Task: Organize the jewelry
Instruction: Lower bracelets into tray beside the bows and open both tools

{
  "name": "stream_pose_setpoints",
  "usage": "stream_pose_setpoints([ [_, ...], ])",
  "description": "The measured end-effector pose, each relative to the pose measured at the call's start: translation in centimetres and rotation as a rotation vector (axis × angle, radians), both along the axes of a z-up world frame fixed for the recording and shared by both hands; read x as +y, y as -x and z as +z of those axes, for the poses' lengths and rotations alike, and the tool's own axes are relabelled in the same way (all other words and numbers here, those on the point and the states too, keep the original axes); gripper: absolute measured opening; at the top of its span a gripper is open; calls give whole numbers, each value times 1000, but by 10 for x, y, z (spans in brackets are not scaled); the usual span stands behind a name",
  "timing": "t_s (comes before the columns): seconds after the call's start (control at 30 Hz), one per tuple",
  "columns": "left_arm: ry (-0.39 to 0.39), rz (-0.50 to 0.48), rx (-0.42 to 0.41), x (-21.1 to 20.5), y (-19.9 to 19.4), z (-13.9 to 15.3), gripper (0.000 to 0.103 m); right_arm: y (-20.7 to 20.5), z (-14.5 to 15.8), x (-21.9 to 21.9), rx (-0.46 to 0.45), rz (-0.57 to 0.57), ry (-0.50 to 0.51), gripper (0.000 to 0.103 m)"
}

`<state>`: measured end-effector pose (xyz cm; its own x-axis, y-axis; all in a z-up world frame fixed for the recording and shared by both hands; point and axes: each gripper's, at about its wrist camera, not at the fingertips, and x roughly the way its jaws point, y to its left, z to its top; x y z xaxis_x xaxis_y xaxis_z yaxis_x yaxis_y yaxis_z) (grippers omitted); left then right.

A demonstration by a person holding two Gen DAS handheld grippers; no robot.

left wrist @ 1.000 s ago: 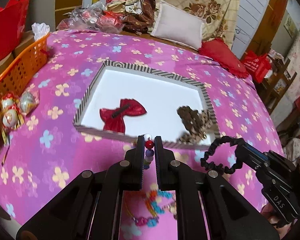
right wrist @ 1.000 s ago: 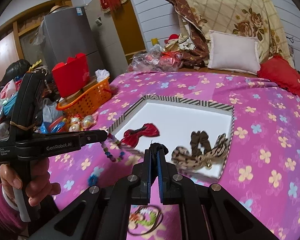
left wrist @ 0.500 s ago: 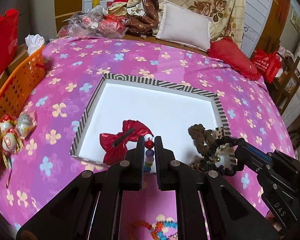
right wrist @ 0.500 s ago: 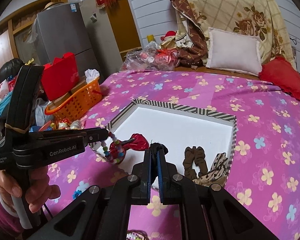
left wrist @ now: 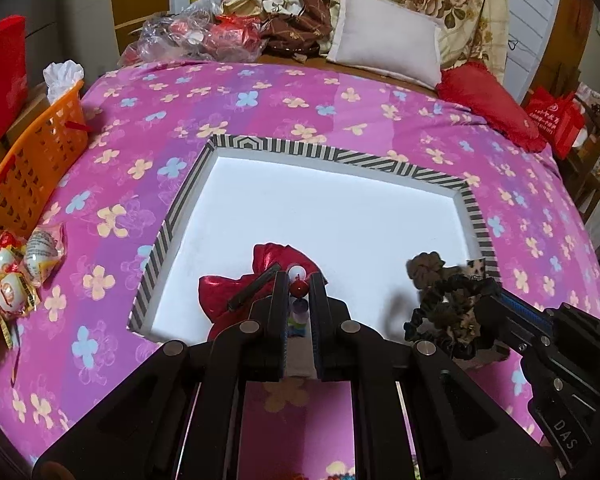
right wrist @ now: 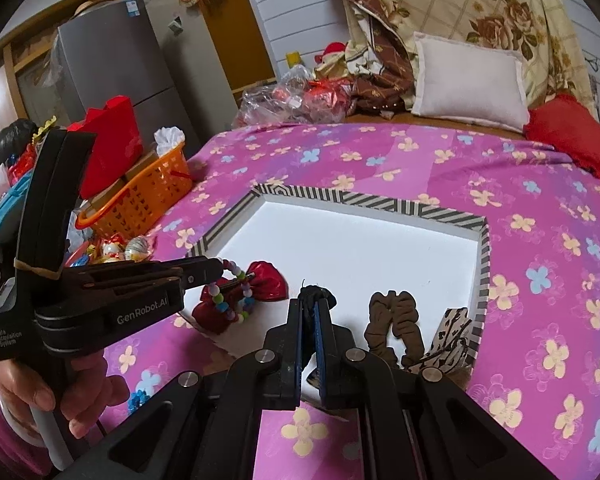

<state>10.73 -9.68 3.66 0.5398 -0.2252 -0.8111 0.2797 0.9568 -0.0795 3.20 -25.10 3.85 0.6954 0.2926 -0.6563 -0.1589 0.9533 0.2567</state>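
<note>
Your left gripper (left wrist: 299,286) is clamped on one beaded bracelet (right wrist: 236,298), a loop of mixed-colour beads that hangs from the tips above the near left corner of the one open box (left wrist: 474,216). Your right gripper (right wrist: 309,306) is closed tight on one black hair tie (left wrist: 448,308), which dangles above the near right part of the same box.

Three things lie inside the box, on its white floor: one shiny red bow (left wrist: 236,292) with a dark clip across it, directly under the bracelet; one brown scrunchie (right wrist: 396,324); and one leopard-print hair piece (right wrist: 452,332) against the striped right wall, touching the scrunchie. The far half of the floor is bare white.

The box sits on the pink flowered bedspread (left wrist: 260,120). At the left edge of the bed you have one orange basket (left wrist: 32,168) and, just in front of it, three foil-wrapped round sweets (left wrist: 20,268). Beyond the bedspread lie one pale pillow (left wrist: 384,52) and one red cushion (left wrist: 488,104), side by side. Your left hand (right wrist: 48,384) grips its handle at the bed's near left edge.
</note>
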Motion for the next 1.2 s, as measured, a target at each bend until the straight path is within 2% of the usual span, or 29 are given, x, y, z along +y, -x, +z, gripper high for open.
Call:
stream_pose_setpoints([
  [0.47, -4, 13, 65, -8, -20, -30, 8, -27, -33, -8, 83, -10, -20, 5],
  [0.73, 2, 15, 118, -11, -27, -48, 8, -37, -58, -11, 158, -39, 61, 5],
  [0.87, 12, 43, 153, -9, -29, -57, 10, -32, -55, -14, 159, -54, 68, 17],
  [0.93, 18, 47, 168, -7, -29, -58, 14, -27, -50, -16, 144, -62, 74, 30],
  [1.07, 45, 48, 152, -2, -23, -50, 30, -17, -39, -16, 119, -66, 83, 33],
  [1.2, 49, 44, 126, 3, -11, -37, 32, -5, -31, -14, 103, -69, 82, 33],
])
